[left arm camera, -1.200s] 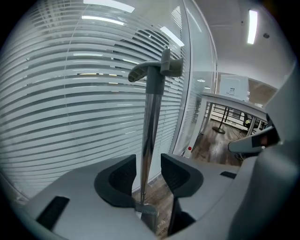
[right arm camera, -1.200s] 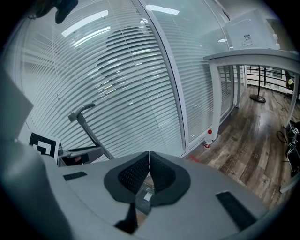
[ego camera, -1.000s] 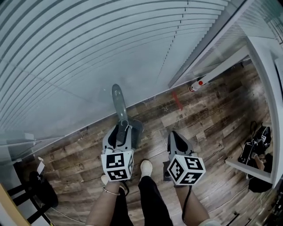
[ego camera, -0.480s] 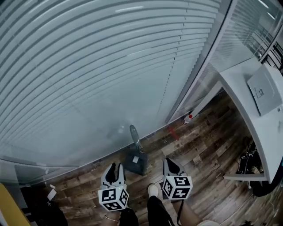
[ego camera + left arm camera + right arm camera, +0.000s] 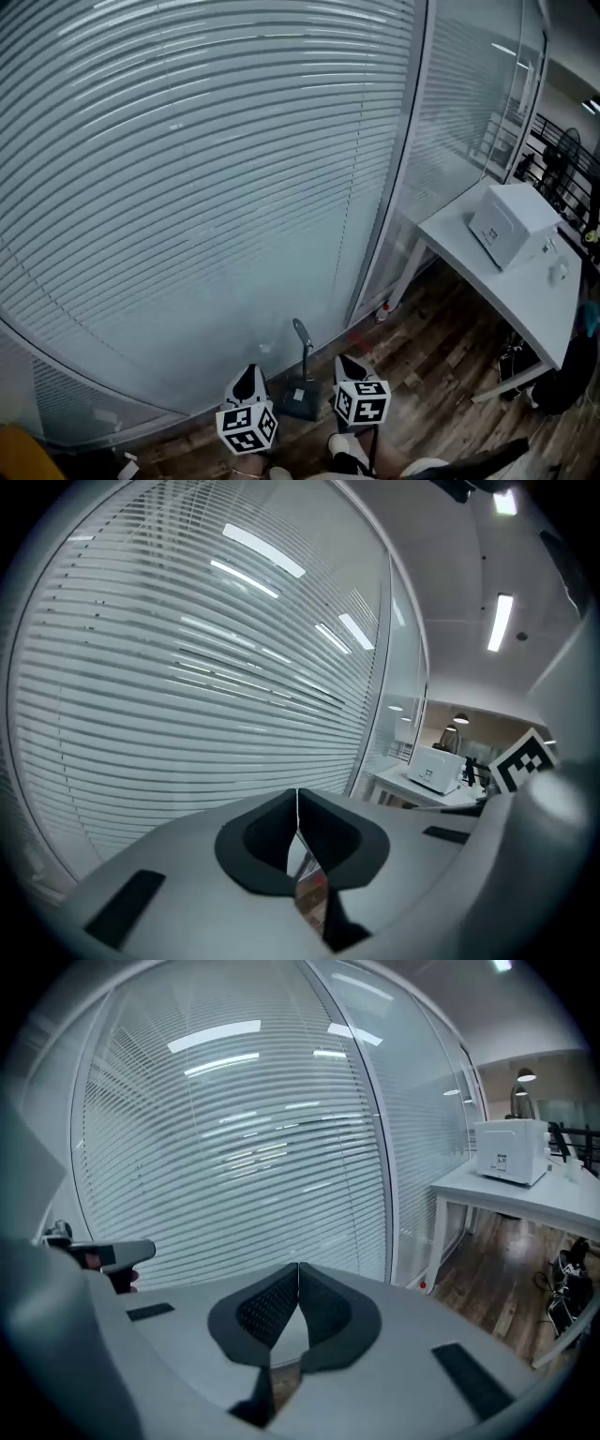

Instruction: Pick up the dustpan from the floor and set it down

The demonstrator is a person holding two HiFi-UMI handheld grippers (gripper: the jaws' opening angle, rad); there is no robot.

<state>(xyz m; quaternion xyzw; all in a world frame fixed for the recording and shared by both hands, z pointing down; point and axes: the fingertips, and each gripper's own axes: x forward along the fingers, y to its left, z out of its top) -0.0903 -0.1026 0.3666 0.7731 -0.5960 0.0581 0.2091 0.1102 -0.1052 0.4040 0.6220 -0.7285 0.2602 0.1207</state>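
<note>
1. Dustpan (image 5: 302,397): dark grey. The pan sits on the wood floor (image 5: 427,370) and the handle stands upright, close to the foot of the glass wall with blinds (image 5: 206,187). Can't tell if it touches the glass.
2. In the head view the dustpan shows between the two grippers. Neither one touches it.
3. Left gripper (image 5: 248,371): raised off the floor, marker cube toward the camera, just left of the dustpan. In the left gripper view (image 5: 297,795) the jaws are pressed together at the tips with nothing between them.
4. Right gripper (image 5: 343,361): just right of the dustpan, also raised. In the right gripper view (image 5: 299,1267) the jaws are closed tip to tip and empty.
5. Both grippers point toward the blinds.
6. Person's light shoe (image 5: 343,444) on the floor below the dustpan, at the bottom edge of the head view.
7. White table (image 5: 487,281) well to the right, beside the glass wall, with a white box (image 5: 511,223) on top.
</note>
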